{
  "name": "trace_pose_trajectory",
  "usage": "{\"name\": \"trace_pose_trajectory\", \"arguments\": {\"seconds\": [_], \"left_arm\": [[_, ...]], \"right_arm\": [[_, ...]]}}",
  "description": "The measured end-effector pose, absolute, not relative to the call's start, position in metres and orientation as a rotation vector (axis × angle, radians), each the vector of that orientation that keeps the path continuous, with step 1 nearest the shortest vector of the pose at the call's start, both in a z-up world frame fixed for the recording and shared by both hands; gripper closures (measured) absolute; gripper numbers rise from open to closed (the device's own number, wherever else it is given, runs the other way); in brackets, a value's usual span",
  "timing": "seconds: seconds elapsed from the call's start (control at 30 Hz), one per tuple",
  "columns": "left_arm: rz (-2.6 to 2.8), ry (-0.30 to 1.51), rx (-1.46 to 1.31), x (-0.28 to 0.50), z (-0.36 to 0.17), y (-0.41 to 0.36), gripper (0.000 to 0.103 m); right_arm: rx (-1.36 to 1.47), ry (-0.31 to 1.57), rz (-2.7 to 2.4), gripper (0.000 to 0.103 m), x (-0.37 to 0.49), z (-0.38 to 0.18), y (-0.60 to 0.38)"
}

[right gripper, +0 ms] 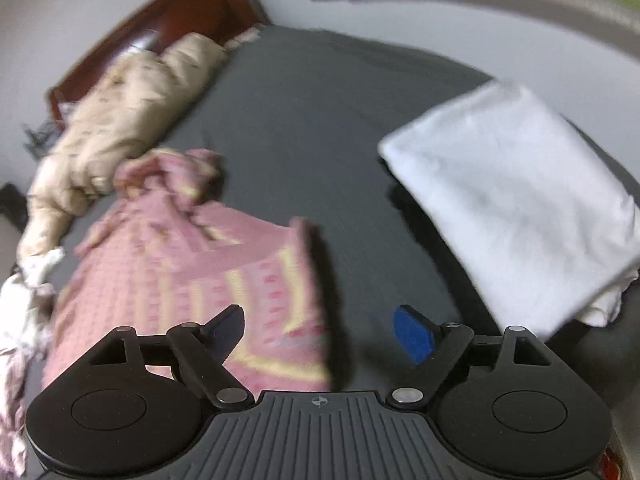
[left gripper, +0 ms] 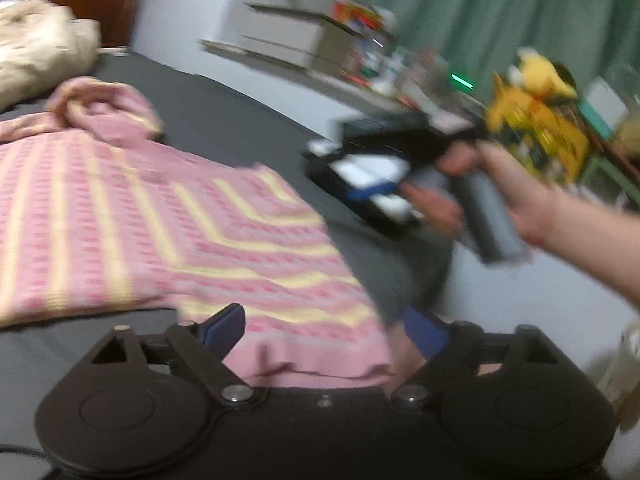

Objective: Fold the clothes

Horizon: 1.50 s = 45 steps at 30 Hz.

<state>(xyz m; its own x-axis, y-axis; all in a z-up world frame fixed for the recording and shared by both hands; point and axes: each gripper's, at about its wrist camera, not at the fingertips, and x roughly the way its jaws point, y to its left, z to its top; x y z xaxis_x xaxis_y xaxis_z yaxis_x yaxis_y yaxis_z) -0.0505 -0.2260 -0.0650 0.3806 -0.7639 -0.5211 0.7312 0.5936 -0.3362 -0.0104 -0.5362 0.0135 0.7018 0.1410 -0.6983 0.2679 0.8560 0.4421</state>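
A pink knit garment with pale yellow stripes (left gripper: 160,224) lies spread on the dark grey bed (left gripper: 224,120). Its near hem lies between the wide-apart blue-padded fingers of my left gripper (left gripper: 326,330), which is open. In the left wrist view a hand holds the right gripper's handle (left gripper: 492,216) above the bed's right edge. In the right wrist view the same pink garment (right gripper: 192,280) lies lower left, with one edge lifted. My right gripper (right gripper: 326,334) is open above the garment's right edge and bare sheet. Both views are motion-blurred.
A white folded cloth (right gripper: 516,200) sits on the bed at the right. A beige quilt (right gripper: 120,120) lies along the dark wooden headboard (right gripper: 180,20). Pale crumpled fabric (right gripper: 24,312) lies at the left edge. Cluttered shelves and a yellow toy (left gripper: 536,96) stand beyond the bed, before green curtains.
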Motion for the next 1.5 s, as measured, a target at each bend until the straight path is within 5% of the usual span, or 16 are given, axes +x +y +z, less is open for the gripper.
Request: {"name": "trace_pose_trajectory", "arguments": {"seconds": [0.27,0.53,0.7,1.07,1.3,1.37,1.43,1.5], "left_arm": [[-0.764,0.651,-0.161,0.019,-0.040,-0.152,0.004],[-0.747,0.668,-0.232,0.105,-0.051,-0.152,0.004],[-0.687,0.771,-0.278,0.143,-0.059,-0.162,0.005],[-0.451,0.867,-0.244,0.191,0.013,-0.185,0.004],[-0.200,0.960,-0.315,0.188,0.030,-0.214,0.004],[-0.156,0.963,-0.376,0.188,0.030,-0.219,0.004],[-0.127,0.966,-0.416,0.190,0.032,-0.225,0.004],[-0.116,0.962,-0.414,0.193,0.038,-0.231,0.005]], "right_arm": [[0.607,0.626,0.064,0.020,0.008,0.040,-0.490],[0.592,0.696,0.124,0.021,0.142,0.024,-0.475],[0.617,0.799,0.037,0.035,0.209,-0.019,-0.473],[0.668,0.969,-0.002,0.035,0.280,-0.033,-0.500],[0.981,0.986,0.109,0.036,0.320,-0.070,-0.538],[1.013,1.031,0.171,0.076,0.331,-0.072,-0.540],[1.034,1.061,0.181,0.097,0.339,-0.071,-0.542],[1.081,1.059,0.195,0.098,0.345,-0.063,-0.548]]}}
